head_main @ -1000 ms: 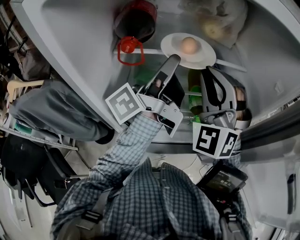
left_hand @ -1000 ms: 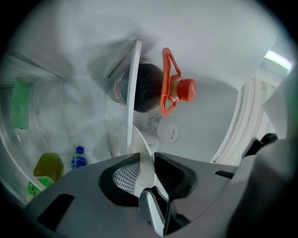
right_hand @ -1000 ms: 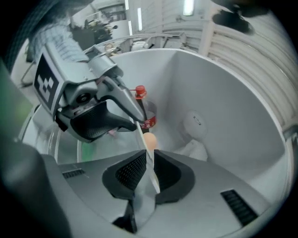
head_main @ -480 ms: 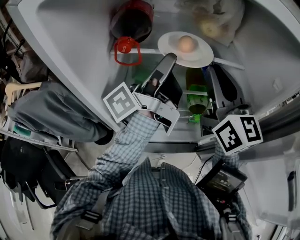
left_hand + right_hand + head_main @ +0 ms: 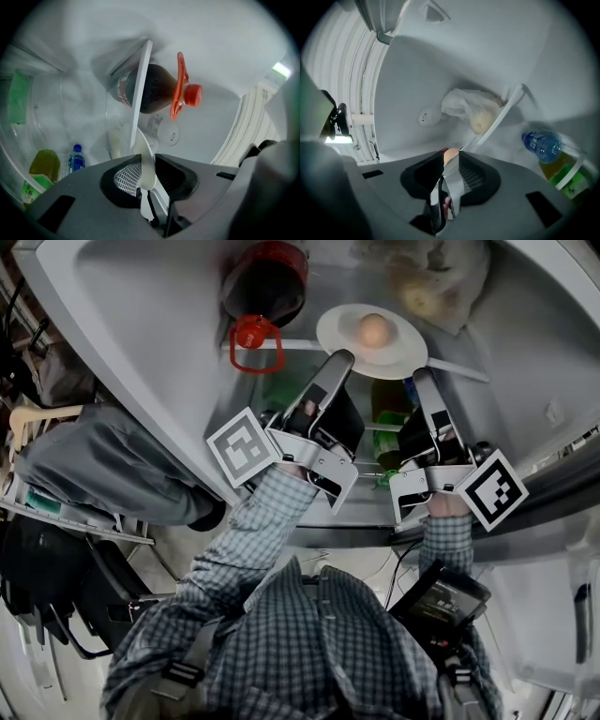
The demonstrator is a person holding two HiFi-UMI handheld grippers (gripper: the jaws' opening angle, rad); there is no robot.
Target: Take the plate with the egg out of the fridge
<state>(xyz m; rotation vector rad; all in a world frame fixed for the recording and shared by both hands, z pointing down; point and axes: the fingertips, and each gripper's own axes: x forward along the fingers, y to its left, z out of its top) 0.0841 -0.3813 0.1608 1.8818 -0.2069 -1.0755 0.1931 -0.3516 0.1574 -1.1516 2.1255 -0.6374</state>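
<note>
A white plate with a brown egg rests on a glass shelf inside the open fridge. My left gripper reaches up to the plate's left rim. In the left gripper view the plate's edge sits pinched between the shut jaws of this gripper. My right gripper meets the plate's right rim. In the right gripper view the plate lies clamped inside that gripper, with the egg peeking just above the jaws.
A dark cola bottle with a red cap and carry ring lies left of the plate. A plastic bag of food sits behind it. Green bottles and a blue-capped water bottle stand on the shelf below. The fridge wall is at the left.
The right gripper has swung round, risen to the plate's right rim and shut on it. The left gripper has stayed on the left rim; the plate has barely shifted.
</note>
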